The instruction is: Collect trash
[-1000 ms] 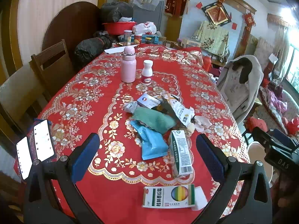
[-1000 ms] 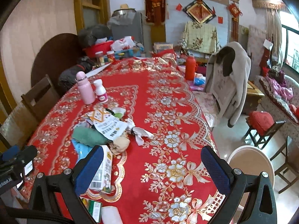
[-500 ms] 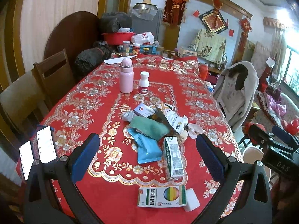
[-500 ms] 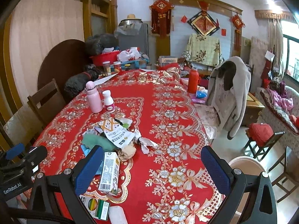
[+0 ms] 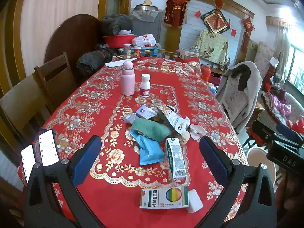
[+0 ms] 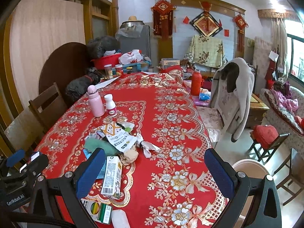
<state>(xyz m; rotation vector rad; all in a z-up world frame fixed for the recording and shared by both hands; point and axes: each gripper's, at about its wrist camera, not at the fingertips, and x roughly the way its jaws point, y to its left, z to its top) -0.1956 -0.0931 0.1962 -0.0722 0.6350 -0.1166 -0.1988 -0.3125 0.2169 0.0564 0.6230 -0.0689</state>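
Observation:
A heap of trash lies mid-table on the red cloth: a blue wrapper (image 5: 150, 151), a green wrapper (image 5: 150, 128), a white printed bag (image 5: 175, 120), a small white-blue box (image 5: 145, 112), a crumpled tissue (image 5: 197, 130) and a milk carton (image 5: 175, 159) on its side. Nearer the front edge lies a medicine box (image 5: 164, 196) with a white block (image 5: 193, 201) beside it. My left gripper (image 5: 150, 162) hangs open above the near end of the heap, holding nothing. My right gripper (image 6: 157, 172) is open too, over the table's right front, with the milk carton (image 6: 112, 176) by its left finger.
A pink bottle (image 5: 127, 78) and a white pill bottle (image 5: 145, 85) stand farther back. Wooden chairs (image 5: 55, 79) line the left side; a chair draped with a grey coat (image 6: 233, 96) stands right. A round beige bin (image 6: 248, 172) sits on the floor at right. Phones (image 5: 40, 155) lie at left.
Both grippers have drawn back and risen a little, so the trash heap sits lower and farther in both views. Nothing was picked up.

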